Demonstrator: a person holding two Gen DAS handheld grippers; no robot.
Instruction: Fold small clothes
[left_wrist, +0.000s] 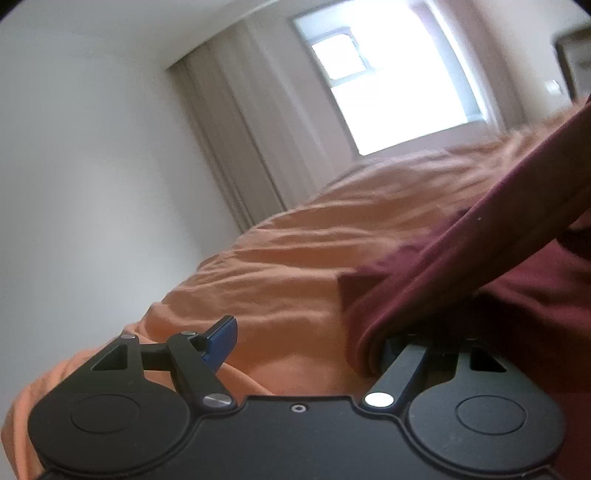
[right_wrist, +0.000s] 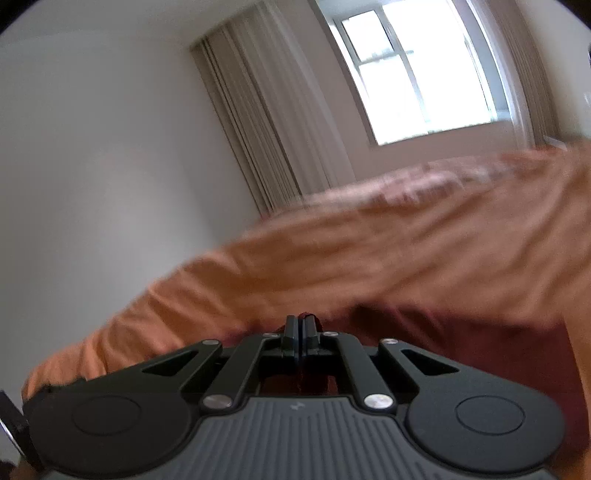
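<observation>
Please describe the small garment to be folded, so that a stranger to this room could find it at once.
Below the bright window, a wide orange bedsheet covers the bed. The maroon garment lies on it at the near right, one band lifted taut. It is the only dark red cloth there; the left gripper stands open beside it.

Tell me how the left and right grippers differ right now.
The left gripper stands open, its fingers far apart; the right gripper is shut. The maroon garment only drapes over one finger of the left gripper, while the right gripper pinches a bit of maroon cloth between its fingers. Both hang above the orange bedsheet, facing the window.
</observation>
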